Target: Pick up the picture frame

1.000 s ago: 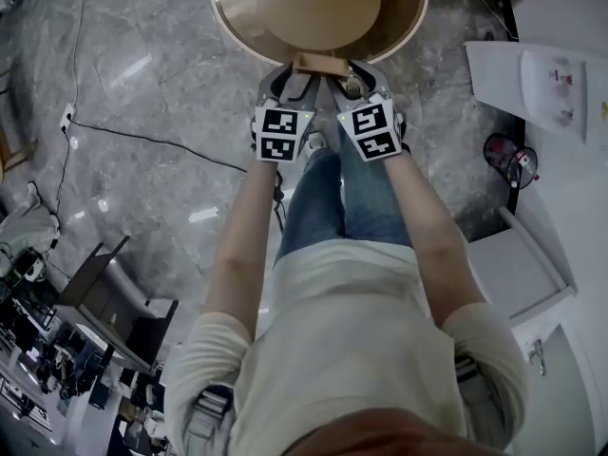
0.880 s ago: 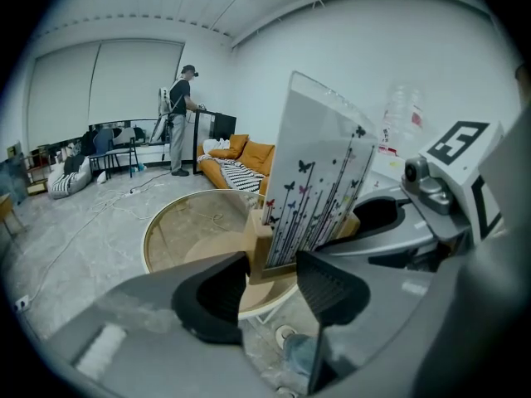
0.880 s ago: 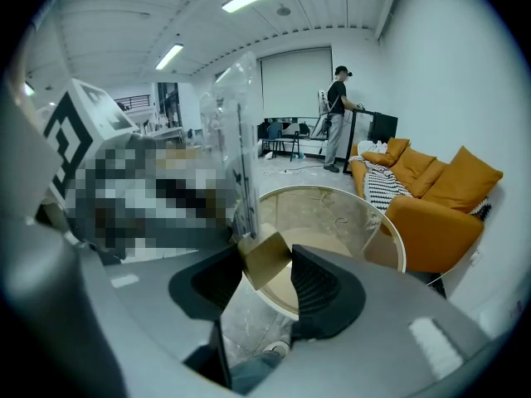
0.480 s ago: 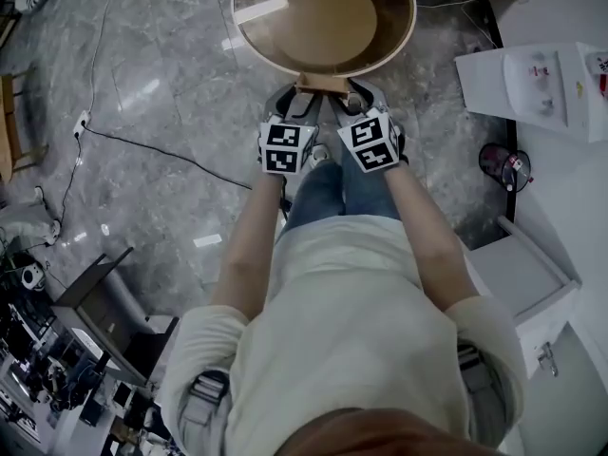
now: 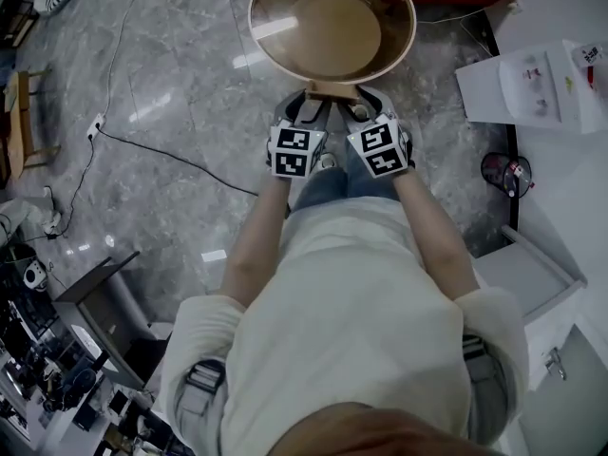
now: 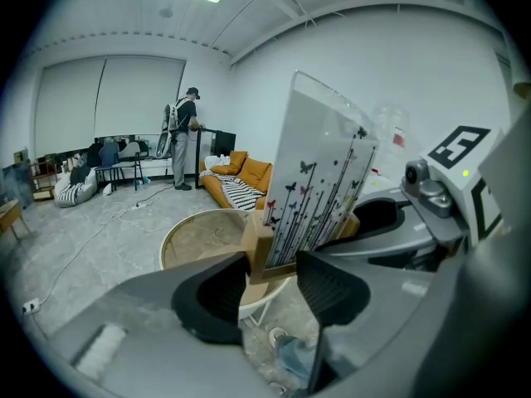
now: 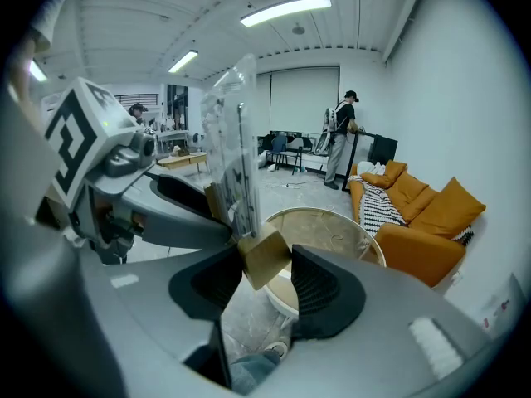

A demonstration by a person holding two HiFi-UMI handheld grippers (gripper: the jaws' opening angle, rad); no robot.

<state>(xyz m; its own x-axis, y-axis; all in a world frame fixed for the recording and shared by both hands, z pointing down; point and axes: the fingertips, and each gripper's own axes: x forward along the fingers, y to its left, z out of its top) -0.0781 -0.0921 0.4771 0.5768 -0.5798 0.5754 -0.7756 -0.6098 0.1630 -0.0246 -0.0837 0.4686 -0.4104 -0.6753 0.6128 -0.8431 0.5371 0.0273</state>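
The picture frame (image 6: 319,177) is a clear upright panel printed with butterflies and stems, set in a light wooden base (image 5: 331,90). Both grippers hold that base from opposite ends, in the air at the near rim of the round table (image 5: 404,50). My left gripper (image 6: 267,282) is shut on one end of the base. My right gripper (image 7: 261,284) is shut on the other end, and the panel (image 7: 228,152) rises above it. In the head view the left gripper (image 5: 302,112) and right gripper (image 5: 361,110) sit side by side over the person's legs.
The round wooden table with a glass top (image 6: 195,235) stands on a grey marble floor. A cable (image 5: 180,160) crosses the floor at left. White furniture (image 5: 532,84) and a dark round bin (image 5: 501,172) are at right. An orange sofa (image 7: 431,214) and standing people are further off.
Both grippers keep their hold on the frame. The frame has drawn back from over the table's edge to just at its near rim, and the table looks smaller and further off.
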